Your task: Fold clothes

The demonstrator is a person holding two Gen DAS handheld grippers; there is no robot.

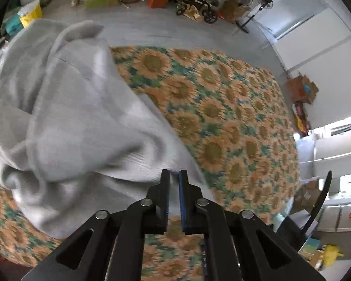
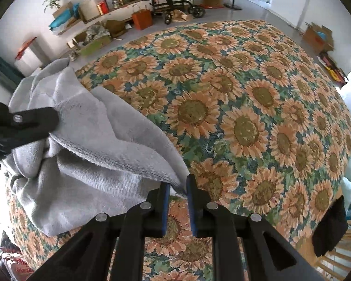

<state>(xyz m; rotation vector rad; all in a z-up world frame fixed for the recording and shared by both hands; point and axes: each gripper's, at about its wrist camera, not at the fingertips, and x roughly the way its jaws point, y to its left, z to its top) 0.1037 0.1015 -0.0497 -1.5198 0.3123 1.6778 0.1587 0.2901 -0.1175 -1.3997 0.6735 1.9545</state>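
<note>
**Grey garment gripped at two points over sunflower cloth**

The right wrist view alone shows both tools: the left gripper enters from the left edge, biting the grey garment at its bunched left part; the left wrist view shows only its own claw and is blurred. The left gripper has its jaws nearly together with grey fabric between the pads; the right gripper pinches a hemmed corner. The garment lies at the left near part of the sunflower tablecloth, partly lifted; its long axis runs from far left to near centre, the stitched hem sloping down toward the right claw. Fabric: soft, fleecy, crumpled into thick folds; the cloth is woven, with orange flowers on green.
</note>
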